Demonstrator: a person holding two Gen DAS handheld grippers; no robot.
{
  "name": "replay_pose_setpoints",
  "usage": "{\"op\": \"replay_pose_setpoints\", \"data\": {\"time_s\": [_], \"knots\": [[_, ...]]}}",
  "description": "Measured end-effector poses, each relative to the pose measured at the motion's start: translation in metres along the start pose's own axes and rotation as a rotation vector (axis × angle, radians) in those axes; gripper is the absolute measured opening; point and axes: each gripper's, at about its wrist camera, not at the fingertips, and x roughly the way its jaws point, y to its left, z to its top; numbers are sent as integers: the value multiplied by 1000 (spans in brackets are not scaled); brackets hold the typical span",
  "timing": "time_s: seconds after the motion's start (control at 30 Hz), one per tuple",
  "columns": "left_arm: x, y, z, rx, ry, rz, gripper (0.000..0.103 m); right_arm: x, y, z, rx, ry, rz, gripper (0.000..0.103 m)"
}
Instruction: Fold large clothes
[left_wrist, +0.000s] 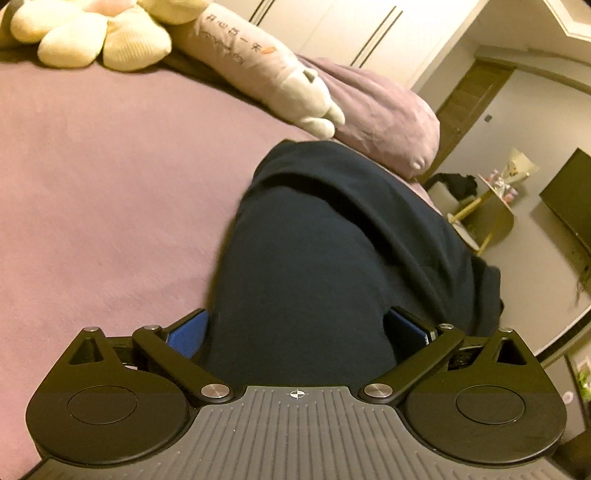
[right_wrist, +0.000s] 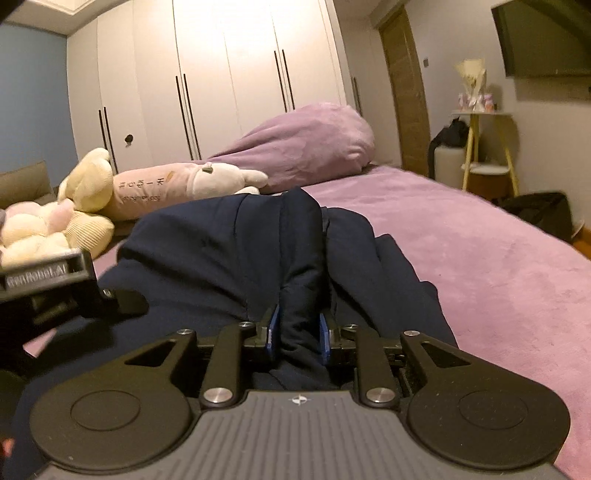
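Nearest in the left wrist view, the left gripper (left_wrist: 297, 325) has its jaws spread wide, and a broad bulge of the navy garment (left_wrist: 332, 258) fills the gap between its blue pads (left_wrist: 188, 334); whether the pads press the cloth cannot be told. In the right wrist view, the right gripper (right_wrist: 298, 332) has its jaws drawn close together, pinching a raised ridge of the same navy garment (right_wrist: 221, 251) between its blue pads (right_wrist: 273, 334). The black body of the left gripper (right_wrist: 55, 291) shows at that view's left edge, over the cloth.

The garment lies bunched on a bed covered with a purple bedspread (right_wrist: 480, 266). Beyond it, a long pink plush toy (right_wrist: 177, 190) lies across the bed, beside cream-coloured plush cushions (right_wrist: 55, 229). A rumpled purple duvet (right_wrist: 314, 144) is heaped behind the toy.

Farthest back stand white wardrobe doors (right_wrist: 221, 74), a wooden door (right_wrist: 406, 92), a small side table (right_wrist: 487, 147) and a dark wall-mounted screen (right_wrist: 546, 40).
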Motion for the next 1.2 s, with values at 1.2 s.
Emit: {"op": "replay_pose_setpoints", "data": {"time_s": [1.2], "knots": [[13,86,50,-190,334,-311,103,-22,-125,23,490,285,159,57]]}}
